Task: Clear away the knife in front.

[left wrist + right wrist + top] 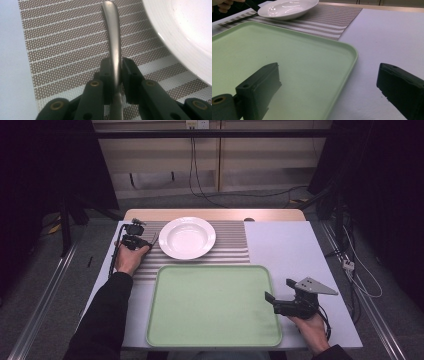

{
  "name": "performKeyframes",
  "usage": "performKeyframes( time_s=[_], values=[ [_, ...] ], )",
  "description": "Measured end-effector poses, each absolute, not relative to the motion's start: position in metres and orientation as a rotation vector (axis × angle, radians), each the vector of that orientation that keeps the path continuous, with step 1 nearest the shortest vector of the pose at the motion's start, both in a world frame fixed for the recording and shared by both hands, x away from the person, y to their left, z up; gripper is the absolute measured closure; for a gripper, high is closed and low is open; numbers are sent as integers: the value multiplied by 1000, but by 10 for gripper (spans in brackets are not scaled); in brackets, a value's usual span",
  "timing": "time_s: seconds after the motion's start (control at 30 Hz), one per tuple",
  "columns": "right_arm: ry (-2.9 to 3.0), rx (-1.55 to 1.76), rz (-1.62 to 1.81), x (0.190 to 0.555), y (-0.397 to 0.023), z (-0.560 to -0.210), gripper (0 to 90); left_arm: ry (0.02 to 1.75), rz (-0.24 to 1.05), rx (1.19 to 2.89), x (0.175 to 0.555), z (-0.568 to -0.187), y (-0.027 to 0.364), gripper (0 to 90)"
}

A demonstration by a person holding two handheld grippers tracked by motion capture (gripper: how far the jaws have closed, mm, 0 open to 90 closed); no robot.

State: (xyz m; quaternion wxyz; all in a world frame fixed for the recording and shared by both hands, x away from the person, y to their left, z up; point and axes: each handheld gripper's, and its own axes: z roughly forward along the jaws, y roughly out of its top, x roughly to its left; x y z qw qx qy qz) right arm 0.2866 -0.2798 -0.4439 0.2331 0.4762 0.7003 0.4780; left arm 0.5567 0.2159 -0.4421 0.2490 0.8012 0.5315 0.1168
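My left gripper [116,67] is shut on the slim handle of a metal utensil [112,32], which points away over a striped placemat [62,45]. Its working end is hidden behind the jaws. In the high view the left gripper [139,241] sits at the placemat's left edge, just left of a white deep plate [187,237]. My right gripper [278,290] stands open with nothing between its jaws. It is low over the right rim of a pale green tray [160,320]. In the right gripper view the right gripper [329,68] straddles the rim of the tray [262,45].
The plate [289,8] rests on the placemat [332,20] behind the tray. A white table top [285,245] lies bare to the right of the placemat. Cables and dark stands surround the table on the floor.
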Motion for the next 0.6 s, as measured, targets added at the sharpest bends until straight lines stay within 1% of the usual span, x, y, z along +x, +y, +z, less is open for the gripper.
performKeyframes(
  time_s=[0.1,0.13,0.17,0.2,0.6],
  values=[
    [1922,1312,1315,287,-280,-444,47,1462,320,2170,558,-442,214,718],
    [1921,1315,1317,287,-281,-444,48,1456,339,2179,559,-443,213,735],
    [1920,1321,1321,287,-281,-444,47,1453,342,2181,559,-443,213,771],
    [1920,1323,1322,287,-281,-444,47,1457,334,2175,559,-443,214,787],
    [1926,1317,1319,287,-280,-444,48,1449,332,2242,563,-441,210,792]
  ],
)
